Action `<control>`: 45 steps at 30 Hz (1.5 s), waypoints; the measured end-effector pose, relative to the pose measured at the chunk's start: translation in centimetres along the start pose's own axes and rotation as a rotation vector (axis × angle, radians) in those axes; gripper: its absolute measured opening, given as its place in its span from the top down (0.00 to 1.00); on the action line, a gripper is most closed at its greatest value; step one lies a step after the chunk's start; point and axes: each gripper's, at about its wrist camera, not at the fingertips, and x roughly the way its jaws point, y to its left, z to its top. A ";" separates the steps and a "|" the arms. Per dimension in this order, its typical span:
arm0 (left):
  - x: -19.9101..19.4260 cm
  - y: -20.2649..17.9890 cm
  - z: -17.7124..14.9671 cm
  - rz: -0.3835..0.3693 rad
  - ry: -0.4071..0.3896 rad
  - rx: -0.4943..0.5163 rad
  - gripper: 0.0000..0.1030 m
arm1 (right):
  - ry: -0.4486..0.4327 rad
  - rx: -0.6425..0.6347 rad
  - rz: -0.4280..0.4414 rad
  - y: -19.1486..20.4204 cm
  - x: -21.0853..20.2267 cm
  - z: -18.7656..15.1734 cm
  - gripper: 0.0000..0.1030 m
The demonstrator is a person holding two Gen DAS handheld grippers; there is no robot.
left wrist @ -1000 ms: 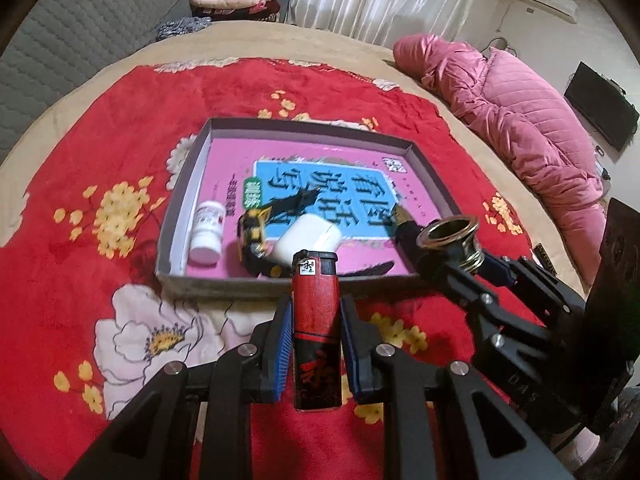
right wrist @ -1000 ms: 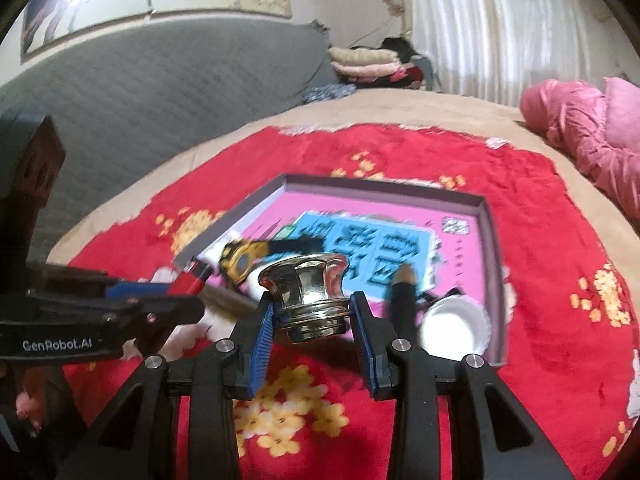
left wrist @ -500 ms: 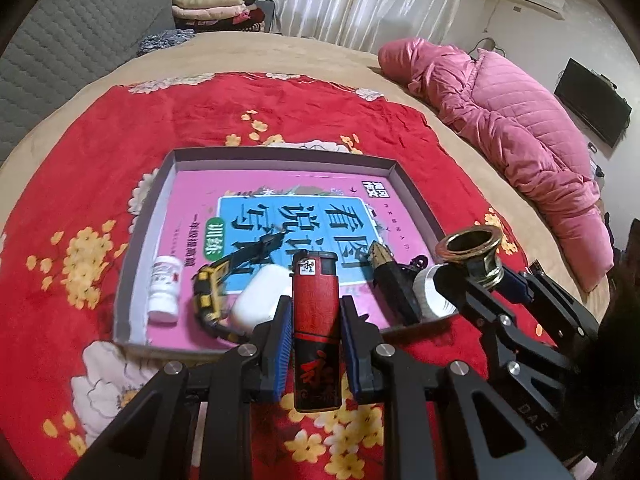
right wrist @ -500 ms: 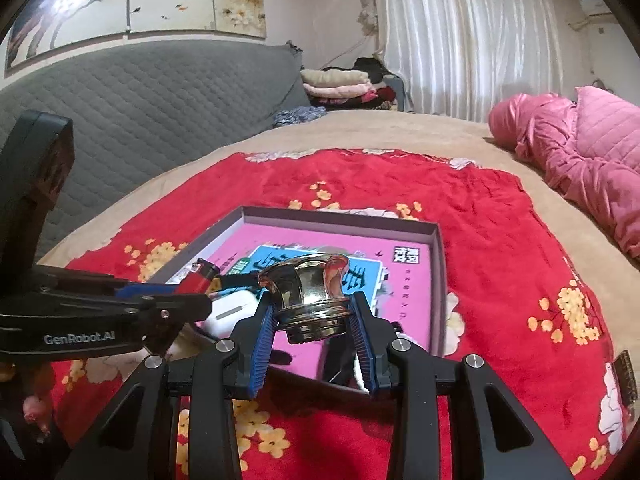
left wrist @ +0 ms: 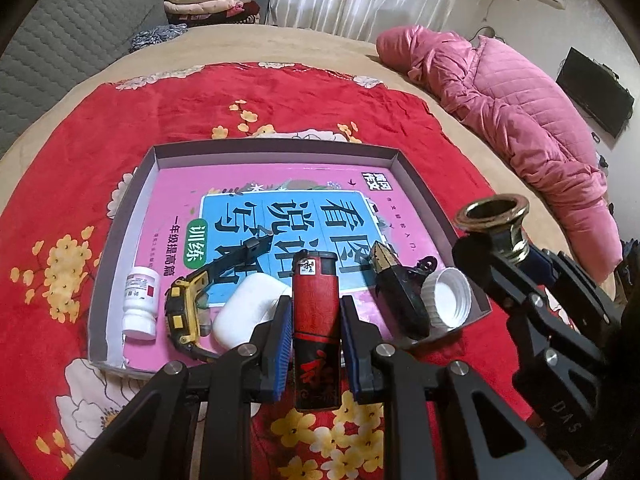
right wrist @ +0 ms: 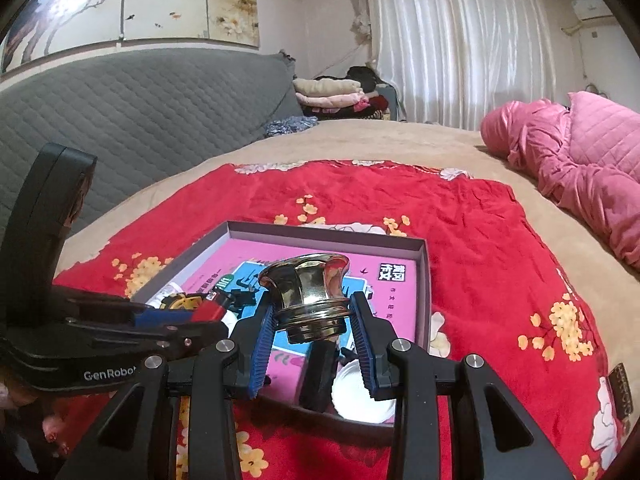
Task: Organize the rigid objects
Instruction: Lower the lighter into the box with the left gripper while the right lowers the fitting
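My left gripper (left wrist: 315, 322) is shut on a red and black lighter (left wrist: 316, 328), held upright over the near edge of a grey shallow box (left wrist: 416, 176). A pink book with a blue panel (left wrist: 280, 216) lines the box. Along its near side lie a white pill bottle (left wrist: 139, 304), a yellow and black watch (left wrist: 186, 312), a white earbud case (left wrist: 248, 308), a black and gold pointed object (left wrist: 396, 292) and a white cap (left wrist: 448, 298). My right gripper (right wrist: 316, 322) is shut on a brass flared fitting (right wrist: 310, 292), to the right of the left gripper and above the box's near right corner.
The box (right wrist: 424, 272) rests on a red floral cloth (left wrist: 280, 96) spread over a tan bed. A pink quilted jacket (left wrist: 520, 108) lies to the right. Folded clothes (left wrist: 208, 0) are stacked at the far end, beside a grey padded headboard (right wrist: 140, 112).
The left gripper with the lighter has come forward from in front of the box to over its near edge. The right gripper with the brass fitting has lifted slightly.
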 end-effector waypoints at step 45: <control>2.5 -0.5 -1.1 0.056 0.065 0.072 0.84 | 0.248 -0.088 0.020 1.1 5.3 -2.3 0.63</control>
